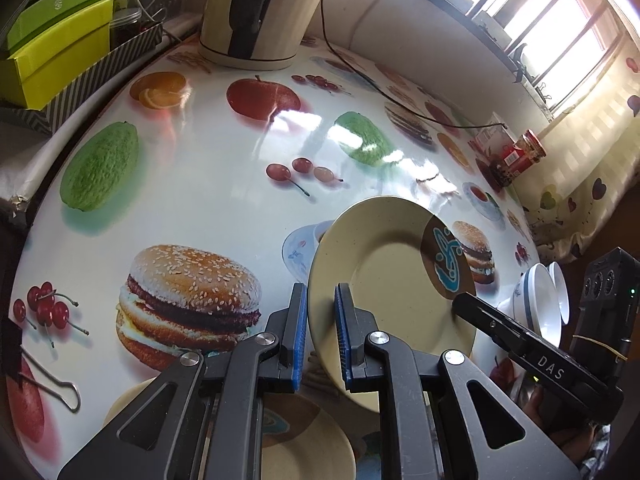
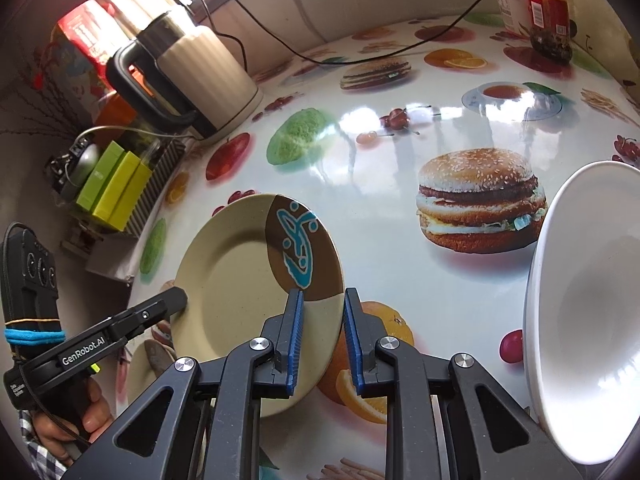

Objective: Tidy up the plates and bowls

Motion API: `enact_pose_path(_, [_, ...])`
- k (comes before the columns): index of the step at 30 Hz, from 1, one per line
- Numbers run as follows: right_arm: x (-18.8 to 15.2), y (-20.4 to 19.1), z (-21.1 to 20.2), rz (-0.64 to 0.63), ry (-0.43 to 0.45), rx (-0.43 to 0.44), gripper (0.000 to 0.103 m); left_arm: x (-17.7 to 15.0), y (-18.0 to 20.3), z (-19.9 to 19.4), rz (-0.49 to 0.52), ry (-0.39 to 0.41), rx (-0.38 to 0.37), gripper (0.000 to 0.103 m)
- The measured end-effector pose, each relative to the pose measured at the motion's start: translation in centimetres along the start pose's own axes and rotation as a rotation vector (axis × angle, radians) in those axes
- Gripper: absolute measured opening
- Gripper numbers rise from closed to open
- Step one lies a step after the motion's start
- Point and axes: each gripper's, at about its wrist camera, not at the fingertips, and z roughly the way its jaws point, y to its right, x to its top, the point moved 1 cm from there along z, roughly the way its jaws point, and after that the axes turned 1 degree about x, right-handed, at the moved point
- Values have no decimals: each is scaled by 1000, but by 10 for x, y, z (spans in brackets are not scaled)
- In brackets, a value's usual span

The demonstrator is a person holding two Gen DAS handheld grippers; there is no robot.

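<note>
A beige plate [image 1: 392,264] with a brown and blue fish patch is held tilted above the table; it also shows in the right wrist view [image 2: 232,280]. My left gripper [image 1: 322,336] straddles its near rim with a small gap at the pads. My right gripper [image 2: 322,340] straddles the opposite rim, jaws slightly apart. A second beige plate [image 1: 296,440] lies flat below the left gripper. White bowls [image 1: 544,300] stand on the right; a white bowl [image 2: 588,312] fills the right edge of the right wrist view.
A cream kettle [image 1: 264,12] with a black cord stands at the back of the fruit-print table [image 1: 208,168]. Green boxes [image 1: 56,48] sit at back left. A red jar [image 1: 520,156] stands by the window. A binder clip [image 1: 48,380] lies at left.
</note>
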Motion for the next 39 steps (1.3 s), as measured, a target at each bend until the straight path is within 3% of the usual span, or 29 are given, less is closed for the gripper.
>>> enact_pose_path(22, [-25, -43, -27, -76, 14, 69, 20, -33, -25, -56, -36, 72, 18, 14])
enact_pose_path(39, [-60, -74, -16, -135, -40, 105, 20, -72, -62, -76, -105, 83, 47, 14])
